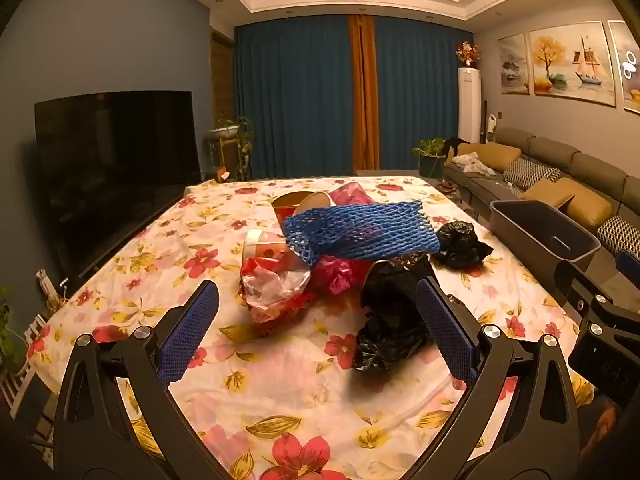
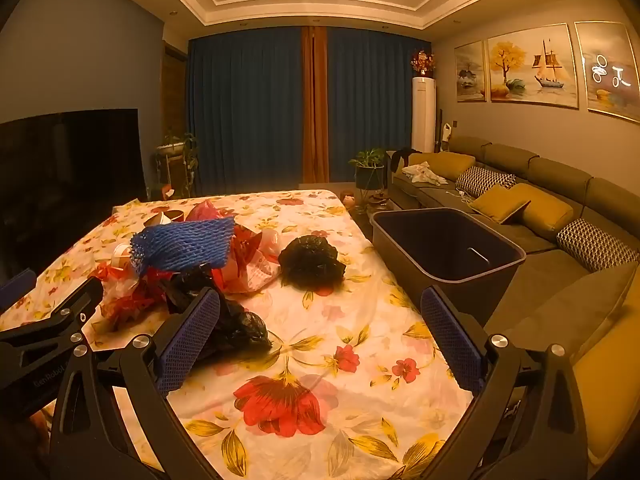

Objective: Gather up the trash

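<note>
The left gripper (image 1: 318, 330) has its jaws spread wide, with nothing between the blue pads; it hangs over the near part of the floral tablecloth (image 1: 280, 392) and touches no trash. Its right finger stands in front of a crumpled black plastic bag (image 1: 390, 320), but the pictures do not show contact. The right gripper (image 2: 320, 338) is equally wide and empty above the same cloth, and the same black bag (image 2: 236, 328) lies just past its left finger.

Taking the blue foam net (image 1: 360, 230) as the landmark: it lies draped on top of the trash heap at the middle of the table. Under its near edge sit a red and clear plastic wrapper (image 1: 272, 284) and a pink plastic bag (image 1: 340, 274). To its left a paper cup (image 1: 260, 242) lies on its side. Behind it are two more paper cups (image 1: 304, 202), tipped over with their mouths showing; what is in them cannot be told. To its right, a little apart from the heap, rests a second balled black bag (image 1: 460, 244).

Further right of the net, off the table's edge and beside the sofa (image 2: 540, 208), stands a dark grey bin (image 2: 452, 248). Its inside looks bare apart from one pale, thin item against the far wall, too unclear to name.
</note>
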The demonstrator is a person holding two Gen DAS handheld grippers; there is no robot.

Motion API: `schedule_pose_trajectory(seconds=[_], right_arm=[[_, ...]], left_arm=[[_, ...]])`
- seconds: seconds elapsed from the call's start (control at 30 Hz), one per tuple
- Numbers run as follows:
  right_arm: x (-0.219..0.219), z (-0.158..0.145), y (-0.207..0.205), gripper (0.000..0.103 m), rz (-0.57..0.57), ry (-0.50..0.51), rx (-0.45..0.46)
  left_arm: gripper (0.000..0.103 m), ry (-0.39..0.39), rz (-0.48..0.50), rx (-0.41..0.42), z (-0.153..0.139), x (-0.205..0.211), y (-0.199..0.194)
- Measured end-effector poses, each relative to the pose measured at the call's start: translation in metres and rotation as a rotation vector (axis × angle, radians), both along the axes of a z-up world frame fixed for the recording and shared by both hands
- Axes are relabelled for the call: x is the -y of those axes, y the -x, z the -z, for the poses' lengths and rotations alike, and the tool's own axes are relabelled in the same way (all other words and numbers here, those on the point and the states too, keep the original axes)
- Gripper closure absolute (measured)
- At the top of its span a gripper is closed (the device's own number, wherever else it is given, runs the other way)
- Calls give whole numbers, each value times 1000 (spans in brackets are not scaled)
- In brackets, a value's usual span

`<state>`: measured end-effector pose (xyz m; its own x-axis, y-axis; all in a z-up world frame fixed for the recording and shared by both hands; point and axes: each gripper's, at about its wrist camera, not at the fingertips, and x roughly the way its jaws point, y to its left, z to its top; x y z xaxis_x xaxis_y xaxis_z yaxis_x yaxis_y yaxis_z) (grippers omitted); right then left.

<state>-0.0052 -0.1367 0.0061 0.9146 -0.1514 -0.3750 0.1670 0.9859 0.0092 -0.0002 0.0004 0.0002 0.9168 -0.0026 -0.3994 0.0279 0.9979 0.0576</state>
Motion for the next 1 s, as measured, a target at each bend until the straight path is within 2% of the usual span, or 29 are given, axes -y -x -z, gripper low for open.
schedule_pose_trajectory(seconds=[1.0], right_arm=[[3, -1, 2, 5, 1, -6, 1]], left_arm=[[6, 1, 1, -1, 0, 0, 0]])
